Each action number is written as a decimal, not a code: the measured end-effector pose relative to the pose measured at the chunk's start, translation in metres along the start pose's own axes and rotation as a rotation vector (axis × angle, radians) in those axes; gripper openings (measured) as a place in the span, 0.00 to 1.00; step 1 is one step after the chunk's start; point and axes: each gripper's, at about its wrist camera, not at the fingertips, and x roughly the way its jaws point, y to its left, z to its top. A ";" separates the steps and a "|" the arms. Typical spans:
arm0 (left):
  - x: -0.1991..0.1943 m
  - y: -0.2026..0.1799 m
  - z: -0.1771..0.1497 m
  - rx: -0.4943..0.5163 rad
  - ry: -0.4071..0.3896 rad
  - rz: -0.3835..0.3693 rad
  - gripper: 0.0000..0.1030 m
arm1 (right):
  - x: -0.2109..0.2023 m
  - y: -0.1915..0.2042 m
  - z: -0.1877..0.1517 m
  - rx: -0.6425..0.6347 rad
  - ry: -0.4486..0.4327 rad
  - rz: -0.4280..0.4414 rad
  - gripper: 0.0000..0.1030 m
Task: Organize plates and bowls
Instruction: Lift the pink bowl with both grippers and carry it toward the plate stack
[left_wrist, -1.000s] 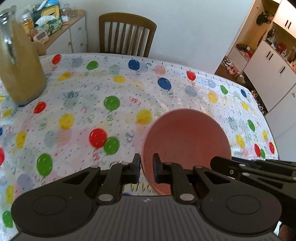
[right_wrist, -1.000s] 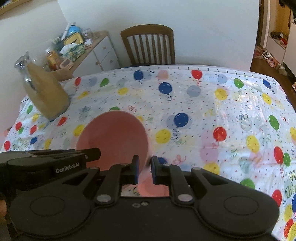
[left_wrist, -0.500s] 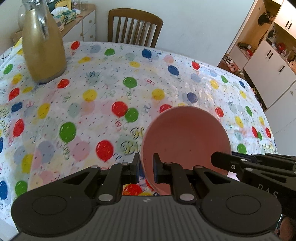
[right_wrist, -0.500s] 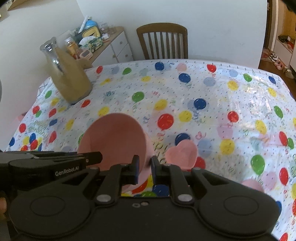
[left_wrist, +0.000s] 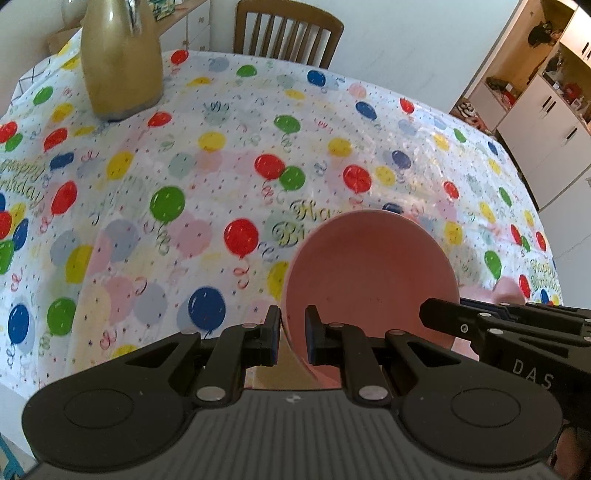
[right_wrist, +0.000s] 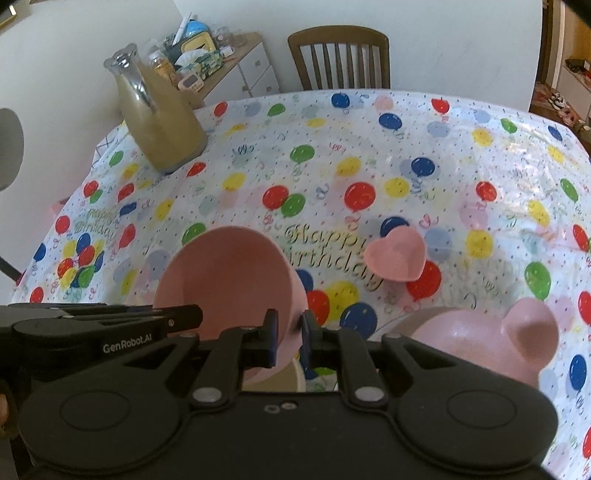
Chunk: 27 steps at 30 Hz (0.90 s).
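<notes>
Two grippers share one pink bowl (left_wrist: 369, 273), held tilted above the tablecloth (left_wrist: 155, 155). The left gripper (left_wrist: 291, 332) is clenched on the bowl's near-left rim: one finger sits outside the wall, the other inside, and the rim runs between them. The right gripper (right_wrist: 287, 332) is likewise clamped on the bowl's opposite rim, jaws nearly together with the thin wall pinched between the pads. In each wrist view the other gripper's black body reaches in at the bowl's far side.

Just right of the bowl, close to the right gripper, lies a larger pink dish (right_wrist: 480, 343) with a rounded ear-like lobe; how it rests is unclear, since it is partly hidden. Beyond the bowl and to its right, a small pink heart dish (right_wrist: 395, 258) sits upright on the cloth, apart from both. Well past the bowl, toward the far left corner, stands a tan jug (right_wrist: 162, 122). Farther than the jug, at the table's far edge, is a wooden chair (right_wrist: 340, 59), and a cluttered sideboard (right_wrist: 229, 70) stands against the wall.
</notes>
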 end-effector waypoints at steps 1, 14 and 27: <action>0.000 0.001 -0.003 -0.002 0.004 0.002 0.13 | 0.001 0.001 -0.002 0.001 0.004 0.001 0.11; 0.004 0.015 -0.031 -0.017 0.045 0.021 0.13 | 0.012 0.009 -0.030 0.016 0.056 0.016 0.11; 0.011 0.018 -0.045 -0.015 0.073 0.031 0.13 | 0.022 0.011 -0.043 0.028 0.089 0.017 0.11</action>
